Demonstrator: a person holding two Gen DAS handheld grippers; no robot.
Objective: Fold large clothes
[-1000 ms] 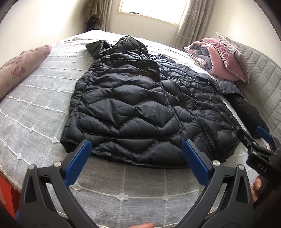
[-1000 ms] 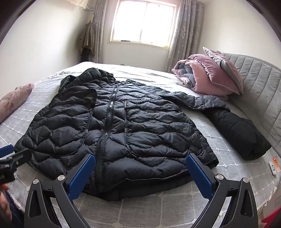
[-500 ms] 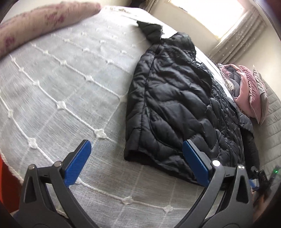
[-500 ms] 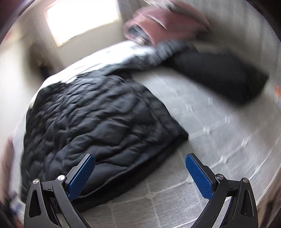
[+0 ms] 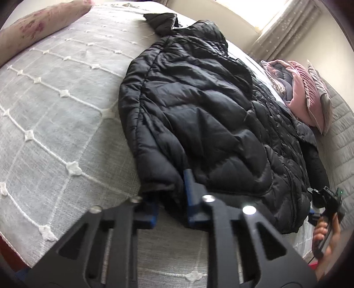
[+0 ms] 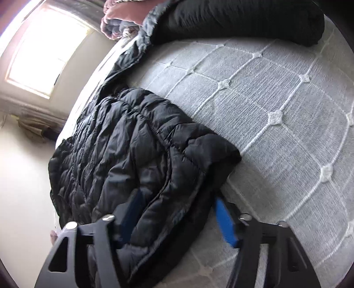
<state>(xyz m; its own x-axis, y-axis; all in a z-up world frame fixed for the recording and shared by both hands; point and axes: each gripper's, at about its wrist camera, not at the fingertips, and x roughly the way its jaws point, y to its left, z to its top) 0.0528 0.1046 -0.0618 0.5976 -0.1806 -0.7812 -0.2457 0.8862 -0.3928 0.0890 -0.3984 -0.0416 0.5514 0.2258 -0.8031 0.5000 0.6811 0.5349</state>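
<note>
**Both grippers closing on the hem corners of a jacket: risks of an uneven fold**

The black puffy jacket (image 5: 199, 115) lies flat on the grey bedspread (image 5: 55, 110), hem nearest the cameras, hood toward 12 o'clock in the left view. The left gripper (image 5: 170, 199) is closing on the hem corner, its blue fingers (image 5: 189, 183) pinching only a thin fold. The right gripper (image 6: 177, 217) is also closing, the opposite hem corner thick between its fingers (image 6: 225, 221) but seemingly not yet squeezed. Likely hazards: the slick shell slipping from the shallow left pinch once lifted; the right side catching only the top layer, so the jacket splits open; one sleeve (image 6: 232, 20), sprawled at 12 o'clock in the right view, dragging and skewing the fold
</note>
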